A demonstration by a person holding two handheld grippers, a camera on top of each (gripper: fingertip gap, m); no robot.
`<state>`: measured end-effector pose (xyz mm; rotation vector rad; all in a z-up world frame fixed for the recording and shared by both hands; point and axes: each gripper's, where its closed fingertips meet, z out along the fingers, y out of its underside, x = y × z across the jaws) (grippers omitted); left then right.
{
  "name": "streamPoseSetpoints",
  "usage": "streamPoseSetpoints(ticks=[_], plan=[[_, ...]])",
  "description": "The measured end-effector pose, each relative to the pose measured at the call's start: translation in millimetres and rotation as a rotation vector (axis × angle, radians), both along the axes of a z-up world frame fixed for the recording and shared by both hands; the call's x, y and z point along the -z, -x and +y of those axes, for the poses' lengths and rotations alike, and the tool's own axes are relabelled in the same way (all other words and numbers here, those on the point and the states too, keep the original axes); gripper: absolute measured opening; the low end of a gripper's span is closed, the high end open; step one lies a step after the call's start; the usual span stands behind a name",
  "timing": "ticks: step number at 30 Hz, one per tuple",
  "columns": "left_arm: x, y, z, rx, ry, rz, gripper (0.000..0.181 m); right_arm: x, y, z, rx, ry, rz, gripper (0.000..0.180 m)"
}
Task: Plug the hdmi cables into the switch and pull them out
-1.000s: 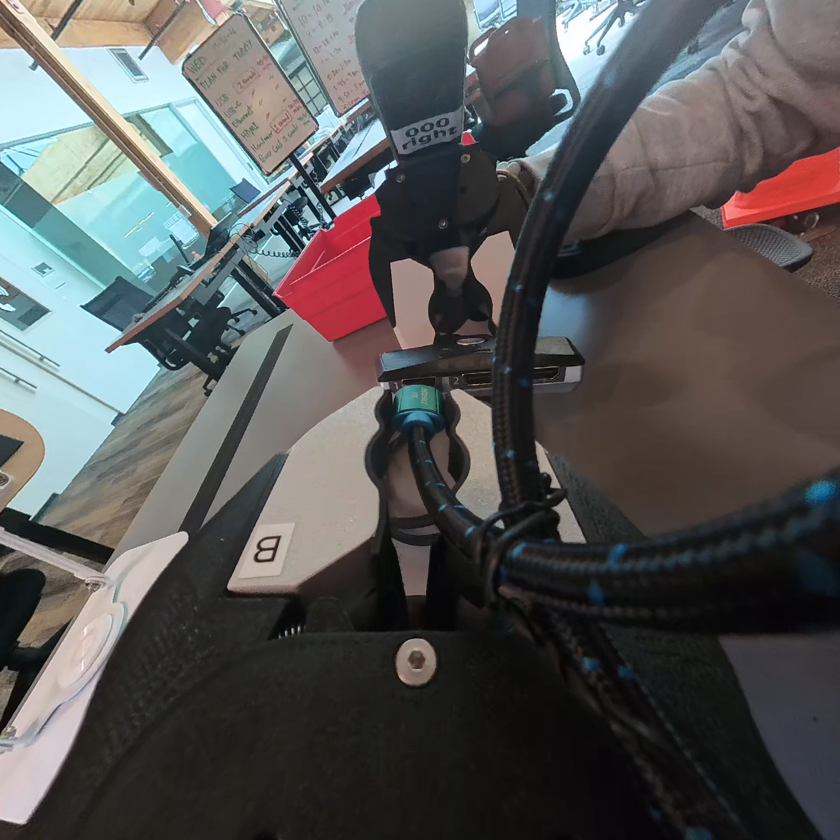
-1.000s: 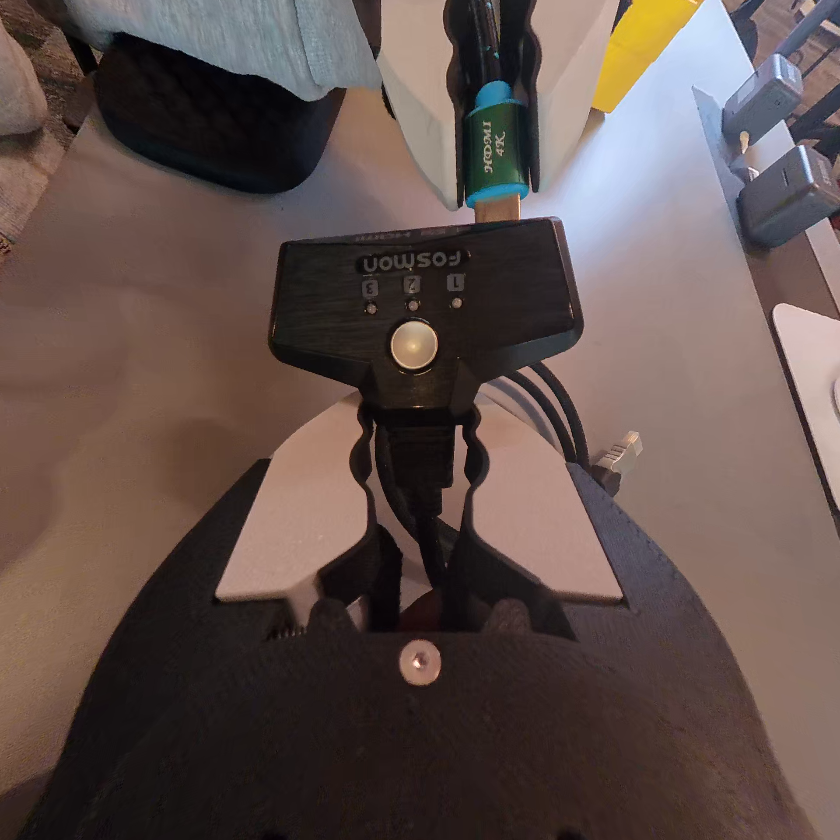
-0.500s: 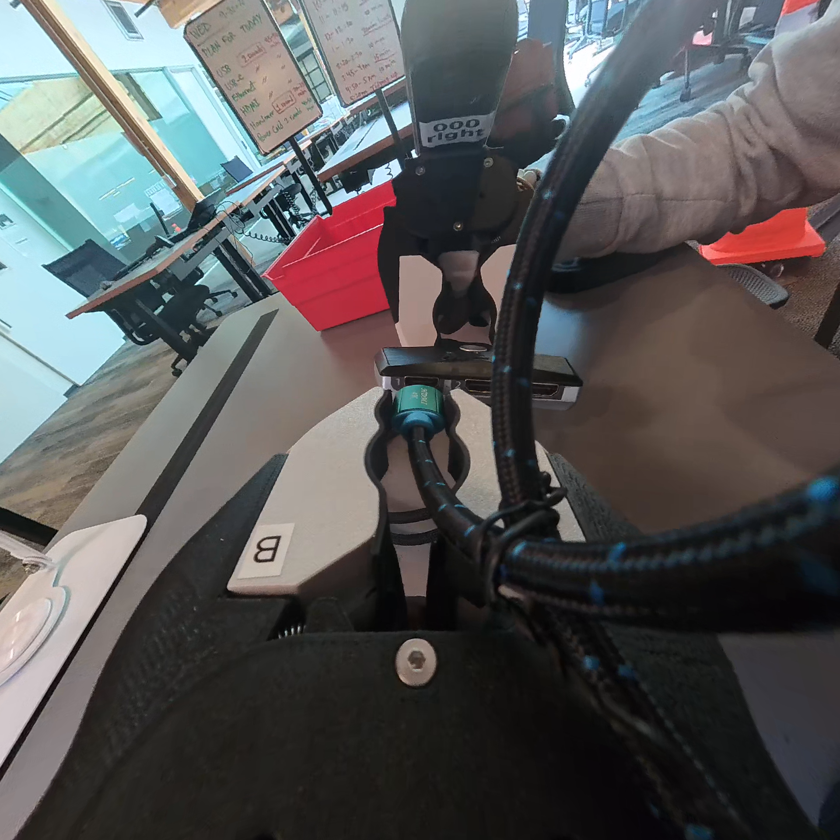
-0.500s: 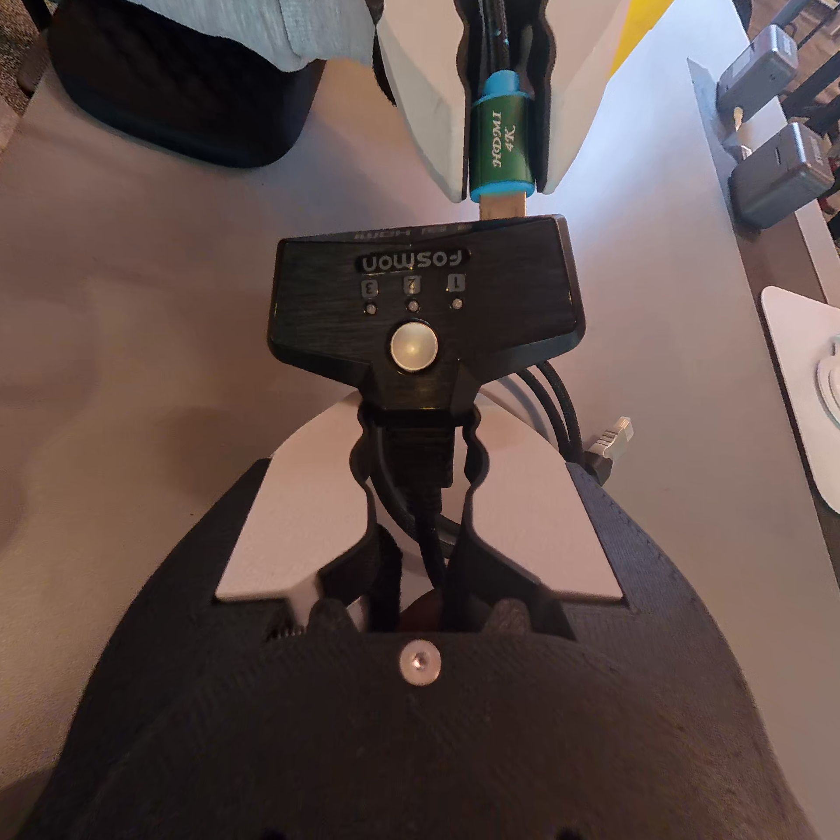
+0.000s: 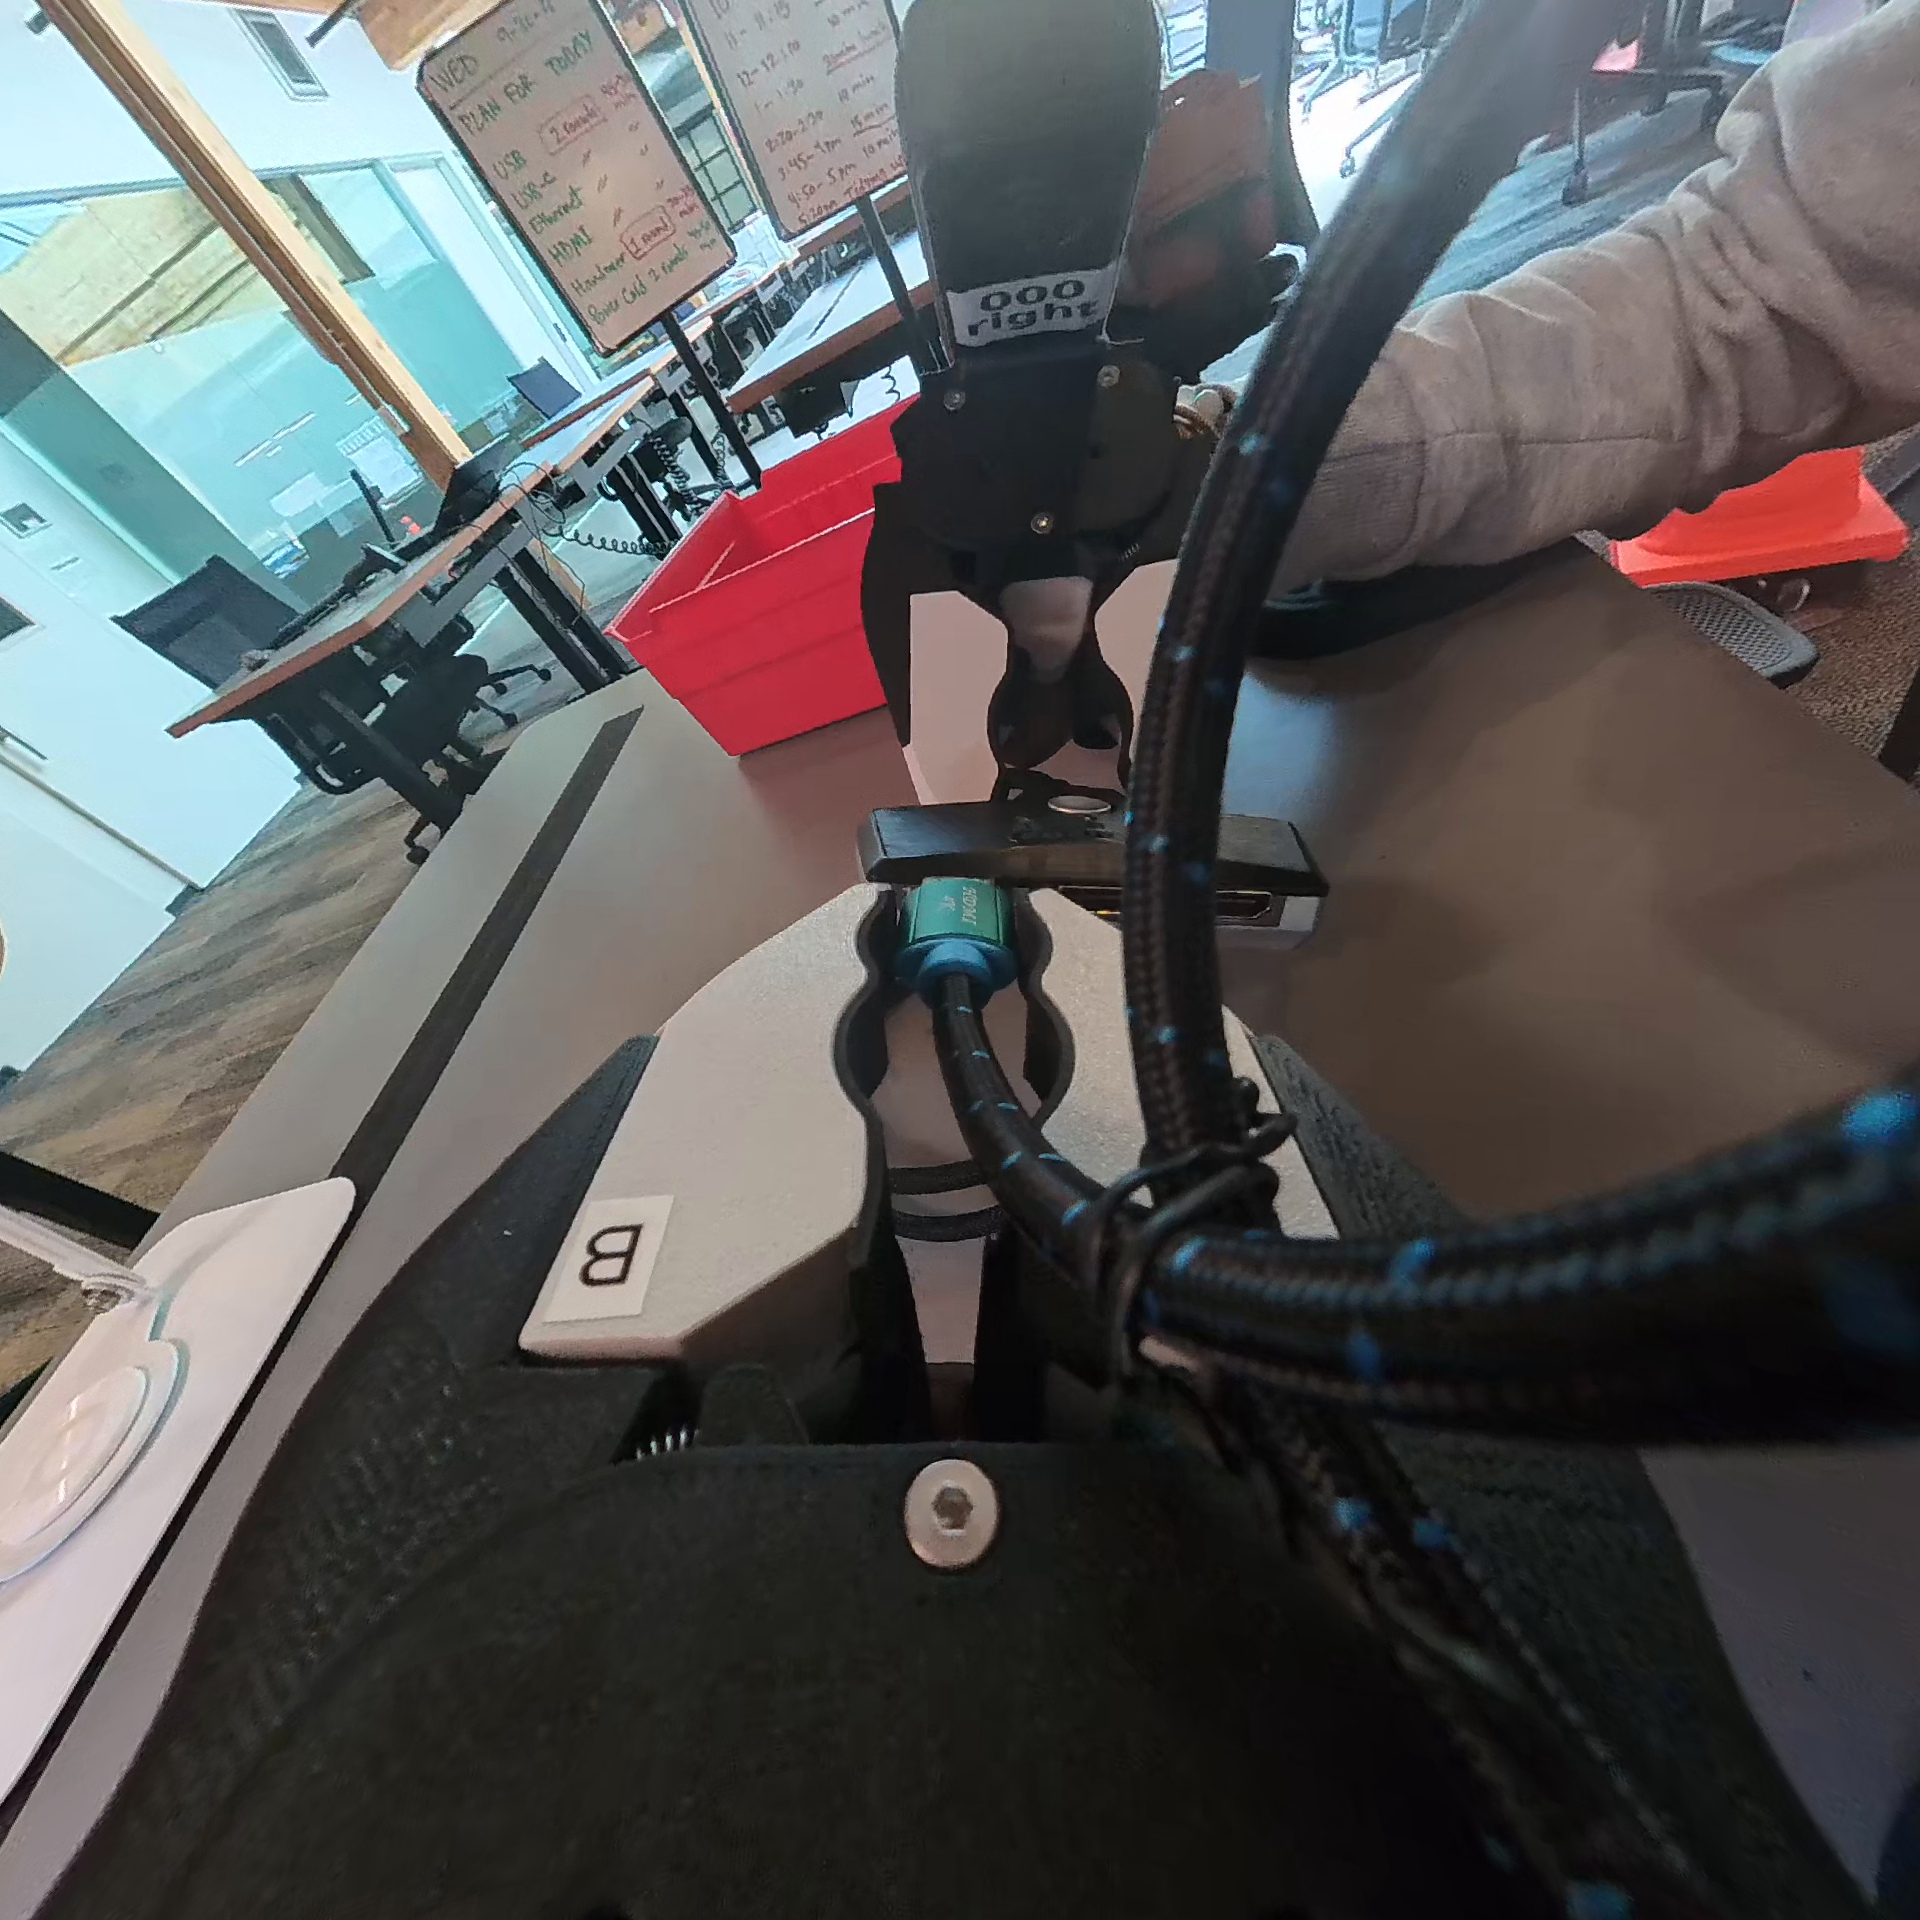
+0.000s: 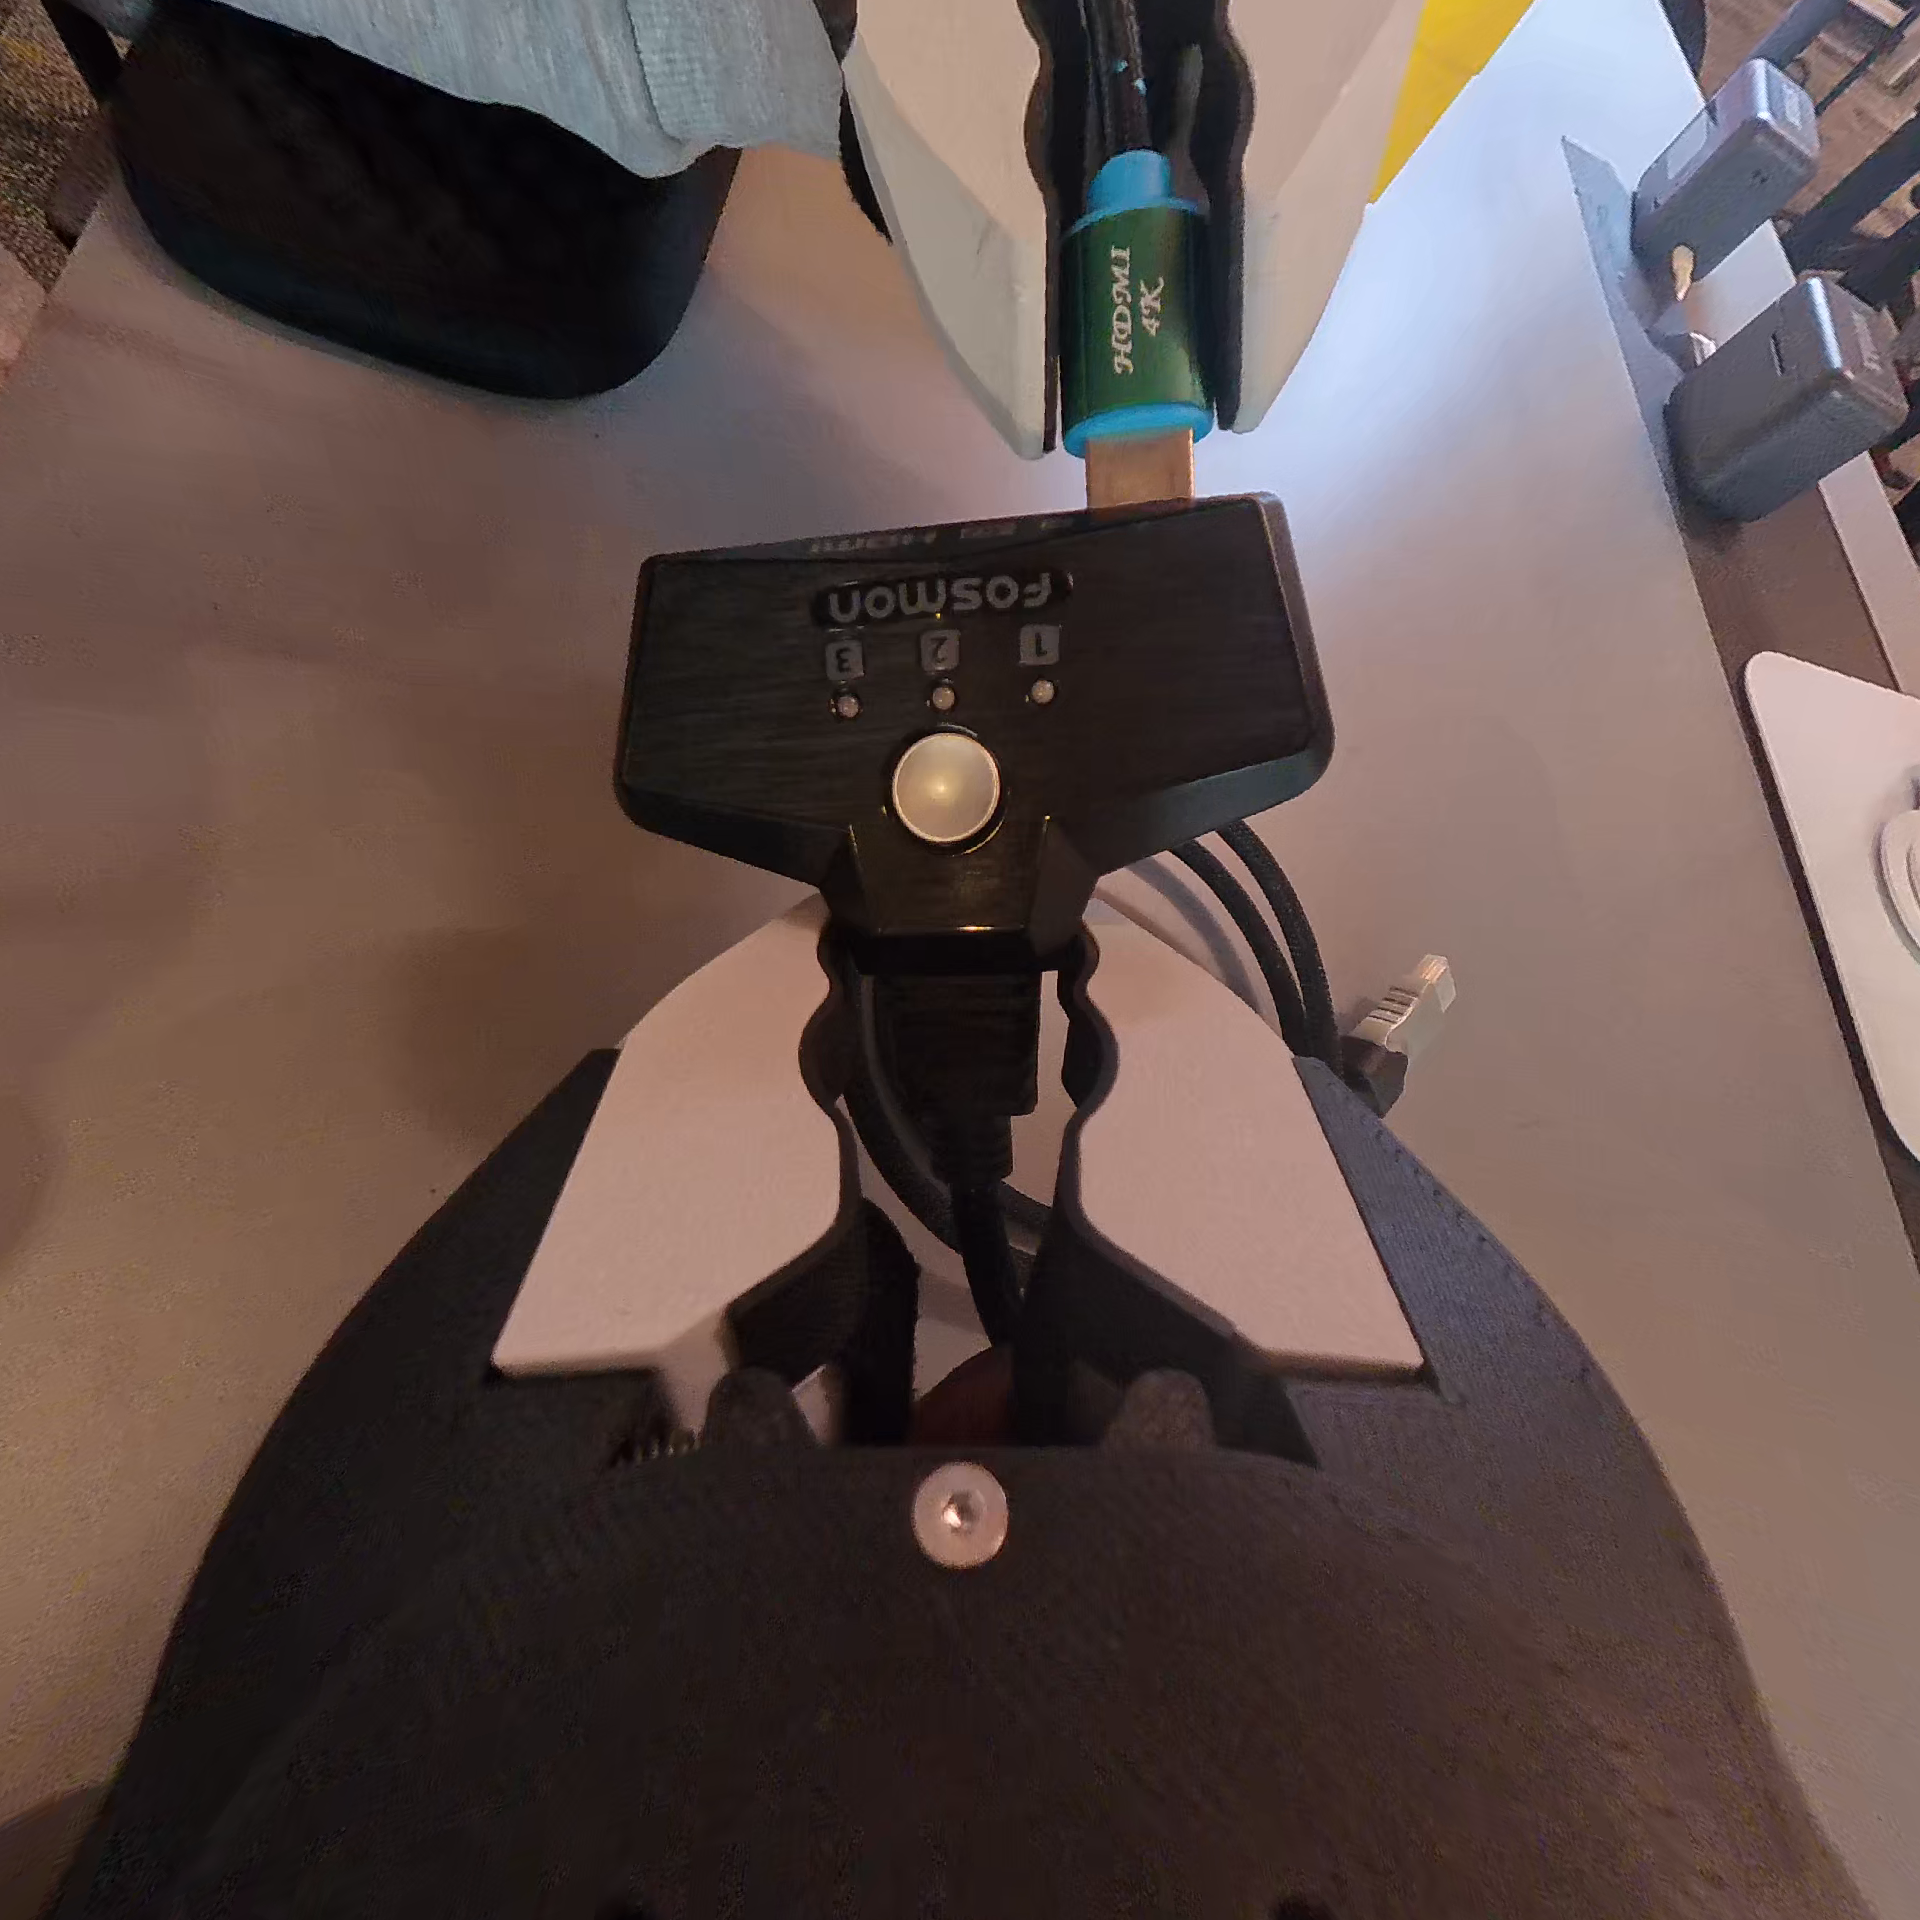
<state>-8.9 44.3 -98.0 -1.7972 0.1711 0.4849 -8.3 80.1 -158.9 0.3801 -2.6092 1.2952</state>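
The black HDMI switch (image 6: 956, 665) hangs over the grey table, with its numbered side towards the right wrist camera. My right gripper (image 6: 956, 961) is shut on the switch's narrow neck, where its own cable leaves. My left gripper (image 5: 951, 914) is shut on a green HDMI plug (image 5: 951, 920), which also shows in the right wrist view (image 6: 1132, 312). The plug's gold tip (image 6: 1138, 478) meets the switch's far edge at the right-hand port; how deep it sits is hidden. The black braided cable (image 5: 1174, 623) loops in front of the switch (image 5: 935, 836) and the right gripper (image 5: 1049, 727).
A red bin (image 5: 758, 623) stands behind the switch. A person's grey sleeve (image 5: 1558, 343) reaches in from the right. Grey power adapters (image 6: 1766, 416), a white pad (image 6: 1829, 831), an ethernet plug (image 6: 1403, 1008), loose black cables (image 6: 1268, 935) and a dark bag (image 6: 416, 239) lie around.
The left gripper has tilted and shifted slightly with the plug. A little more of the gold tip shows outside the switch. The right gripper holds the switch as before.
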Motion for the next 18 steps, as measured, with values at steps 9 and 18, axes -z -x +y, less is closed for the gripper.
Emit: streamPoseSetpoints(ticks=[9,18], plan=[[2.7,-0.1,0.9,0.0,0.013,0.005,0.021,0.3,-0.6,-0.5,-0.002,-0.005,0.012,0.039],[9.9,0.4,1.1,0.003,0.024,-0.066,0.021,0.6,-4.4,-2.6,-0.026,-0.033,0.063,0.04]])
